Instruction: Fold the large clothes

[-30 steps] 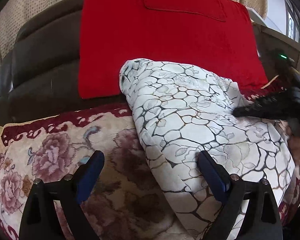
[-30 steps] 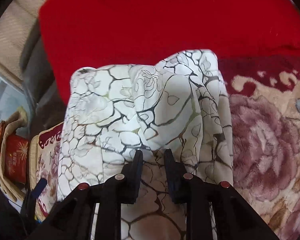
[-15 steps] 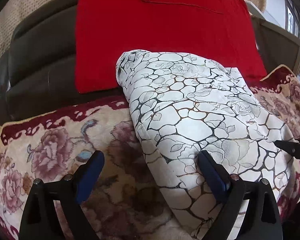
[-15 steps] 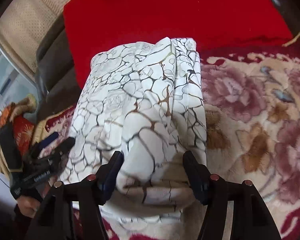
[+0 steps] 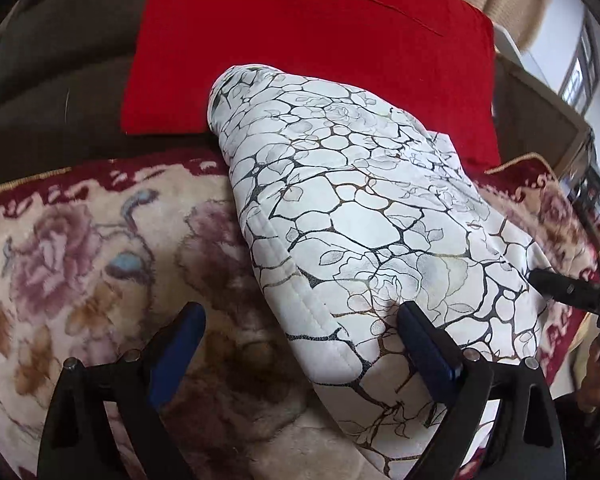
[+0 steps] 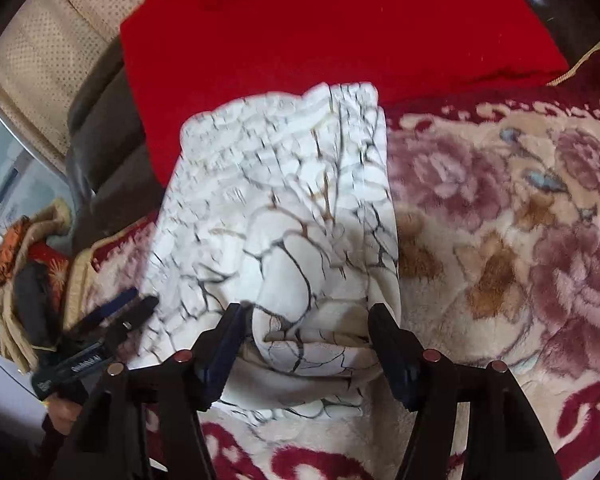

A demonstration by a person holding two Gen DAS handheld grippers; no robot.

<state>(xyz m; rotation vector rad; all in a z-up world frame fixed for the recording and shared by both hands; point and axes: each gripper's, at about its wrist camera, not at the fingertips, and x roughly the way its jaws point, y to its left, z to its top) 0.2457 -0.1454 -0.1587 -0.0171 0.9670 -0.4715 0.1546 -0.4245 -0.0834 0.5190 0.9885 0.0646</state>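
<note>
Plush floral blanket [image 5: 80,264] is bearing the folded garment [image 5: 360,208], its far end against the red cushion [image 5: 300,52]. We are holding the left gripper [image 5: 300,344] and right gripper [image 6: 306,344] released; we advise squaring edges before regripping.

Only one piece of lettering showed. In the right wrist view, the left gripper [image 6: 138,306] reached in from the lower left edge, and a short line of pale print ran along its black body, near the person's hand. The letters were small, turned askew and smeared by blur, so no word or brand could be made out from them. In the left wrist view nothing carried any writing that could be read: no label, number or sign stood on the patterned white garment [image 5: 364,216] or on anything around it.
</note>
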